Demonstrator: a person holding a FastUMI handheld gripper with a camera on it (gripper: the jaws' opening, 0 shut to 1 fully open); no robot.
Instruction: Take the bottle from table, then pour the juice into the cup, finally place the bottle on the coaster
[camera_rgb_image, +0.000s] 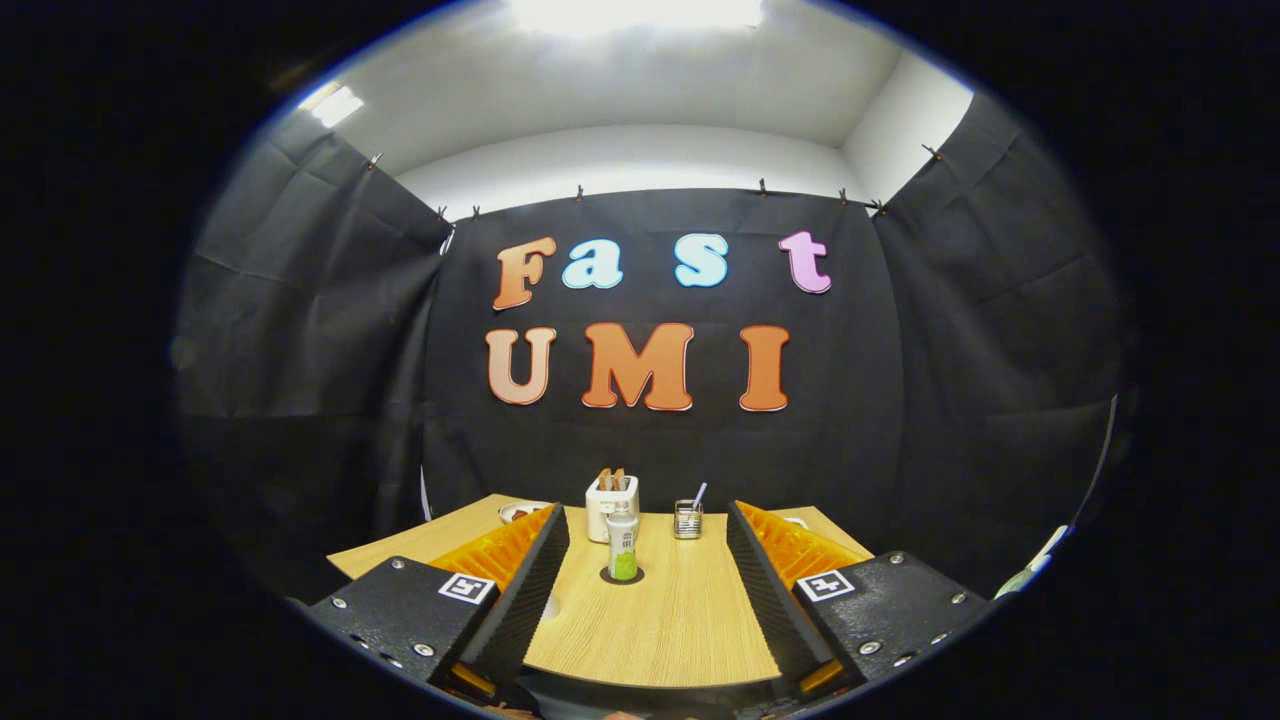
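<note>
A small bottle (622, 545) with a pale cap and green juice in its lower part stands upright on a dark round coaster (622, 577) on the wooden table (665, 625). It is between the lines of my two fingers, nearer the left one, and out toward their tips. To its right, a little farther back, stands a small clear cup (687, 521) with a straw-like stick in it. My gripper (646, 511) is open wide, with nothing between its fingers and no contact with the bottle.
A white toaster-like box (611, 503) with brown slices in it stands right behind the bottle. A small dish (520, 511) peeks out beyond the left finger, and a white item (797, 521) beyond the right one. Black cloth walls close in the table's far edge.
</note>
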